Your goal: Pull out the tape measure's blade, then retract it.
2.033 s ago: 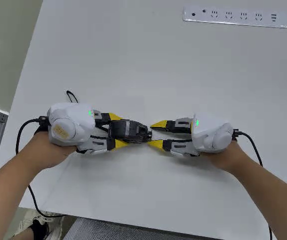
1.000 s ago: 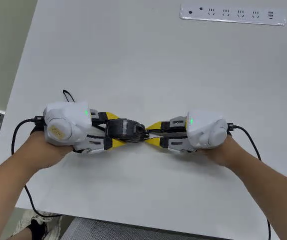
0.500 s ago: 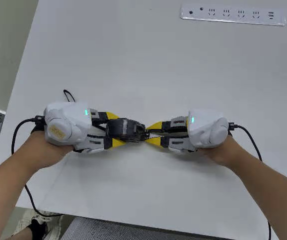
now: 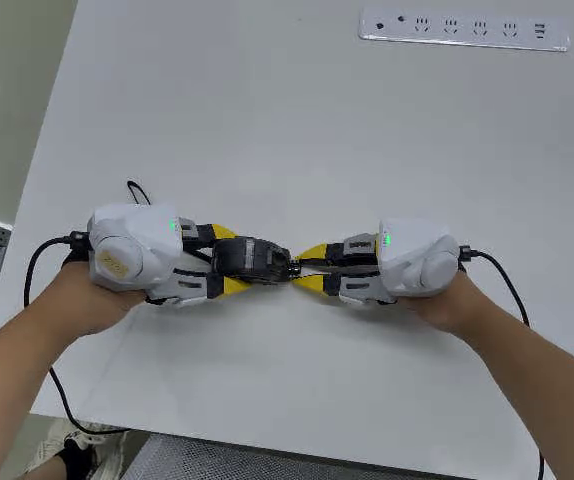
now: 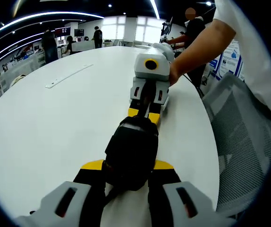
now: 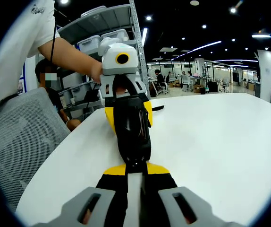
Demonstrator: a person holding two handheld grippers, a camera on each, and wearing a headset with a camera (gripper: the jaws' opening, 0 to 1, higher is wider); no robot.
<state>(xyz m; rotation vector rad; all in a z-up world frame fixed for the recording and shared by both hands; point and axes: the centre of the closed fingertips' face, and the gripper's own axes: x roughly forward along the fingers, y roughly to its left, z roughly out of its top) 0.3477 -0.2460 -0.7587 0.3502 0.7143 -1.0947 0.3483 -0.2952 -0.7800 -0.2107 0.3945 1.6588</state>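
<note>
A: Holding what, exactly, is the left gripper?

B: Its two yellow-tipped jaws are clamped on the sides of the black tape measure. The case sits between them, and the person's left hand grips the white body behind.

A: Where is the tape measure, taking the power strip as the mark?

B: Well apart from the strip, low over the white table. It is on the person's side of the strip and off past the strip's left end.

A: And the right gripper?

B: It points at the tape measure from the strip's side of it and lies about level with the strip's left end, though far nearer the person. Its jaws are drawn almost together, pinching the blade tip at the front of the case.

A: Is much blade out?

B: Hardly any. In the head view a thin dark sliver shows between the case and the right gripper's yellow tips. In the right gripper view the case stands just beyond those tips.

A: Anything else near?

B: A black cable trails from the left gripper on its far side from the strip. The right hand holds the other gripper.
</note>
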